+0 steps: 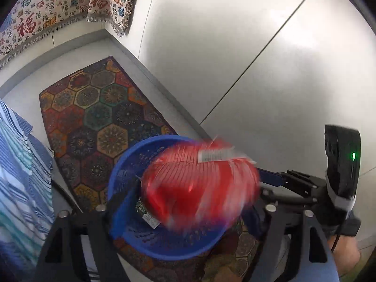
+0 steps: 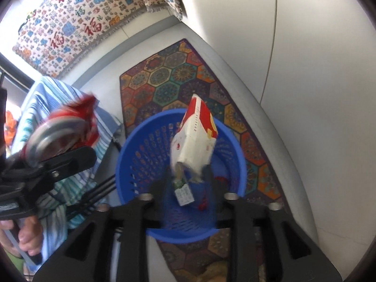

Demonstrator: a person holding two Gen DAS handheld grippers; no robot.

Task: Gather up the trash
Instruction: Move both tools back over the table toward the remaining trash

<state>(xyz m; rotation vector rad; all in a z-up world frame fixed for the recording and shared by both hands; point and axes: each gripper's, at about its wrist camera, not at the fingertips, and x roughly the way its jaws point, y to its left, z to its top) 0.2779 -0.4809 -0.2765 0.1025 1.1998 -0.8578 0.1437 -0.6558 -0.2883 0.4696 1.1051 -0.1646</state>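
A blue perforated waste basket stands on a patterned rug. My left gripper is shut on a red crumpled wrapper and holds it over the basket; the wrapper is blurred. It also shows in the right wrist view, left of the basket. My right gripper is shut on a white and red carton and holds it over the basket's mouth. Small bits of trash lie in the basket's bottom.
A hexagon-patterned rug lies along a white wall. A striped blue cloth hangs at the left. A printed cloth with red characters drapes at the back.
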